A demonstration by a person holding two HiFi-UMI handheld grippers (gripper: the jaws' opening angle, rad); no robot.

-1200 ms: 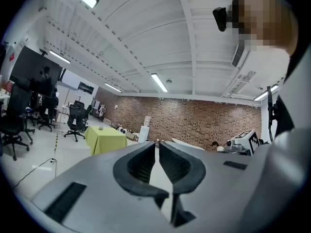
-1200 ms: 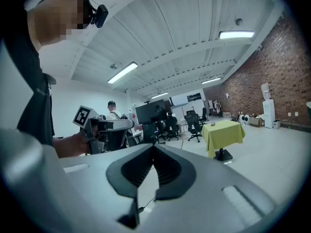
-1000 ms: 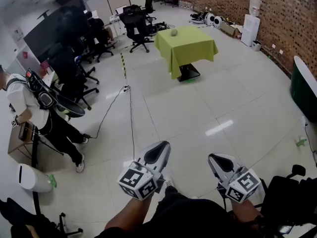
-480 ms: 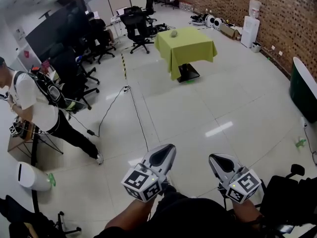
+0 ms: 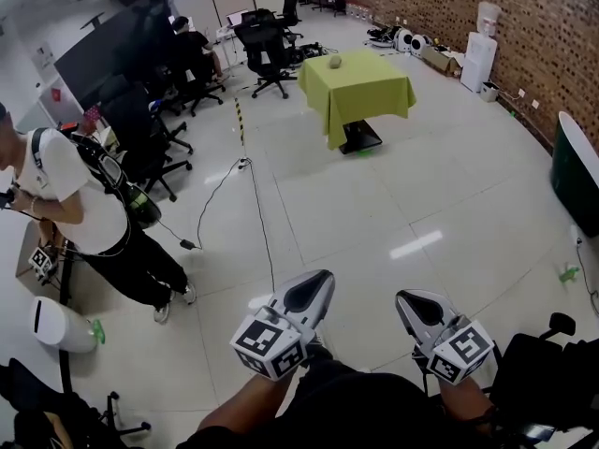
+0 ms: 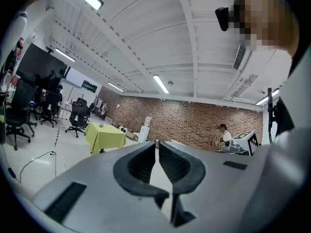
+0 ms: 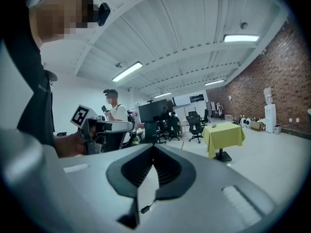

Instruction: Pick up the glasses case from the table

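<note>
The glasses case [image 5: 333, 62] is a small grey oval on a table draped in a yellow-green cloth [image 5: 360, 90], far across the room. Both grippers are held low in front of me, well short of that table. My left gripper [image 5: 323, 277] is shut with nothing in it, its tips meeting in the left gripper view [image 6: 156, 142], where the case [image 6: 101, 125] sits tiny on the table [image 6: 104, 136]. My right gripper [image 5: 404, 296] is also shut and empty [image 7: 154, 147]; the right gripper view has the case [image 7: 214, 125] on the table [image 7: 224, 135] to the right.
A person with a backpack [image 5: 80, 204] stands at the left beside a white bin [image 5: 56, 328]. Black office chairs [image 5: 262, 45] cluster behind the table. A cable [image 5: 255, 215] runs over the tiled floor. A water dispenser [image 5: 482, 40] stands by the brick wall.
The person at the left has stepped nearer and turned. My left gripper has shifted slightly to the right; the right gripper has stayed put.
</note>
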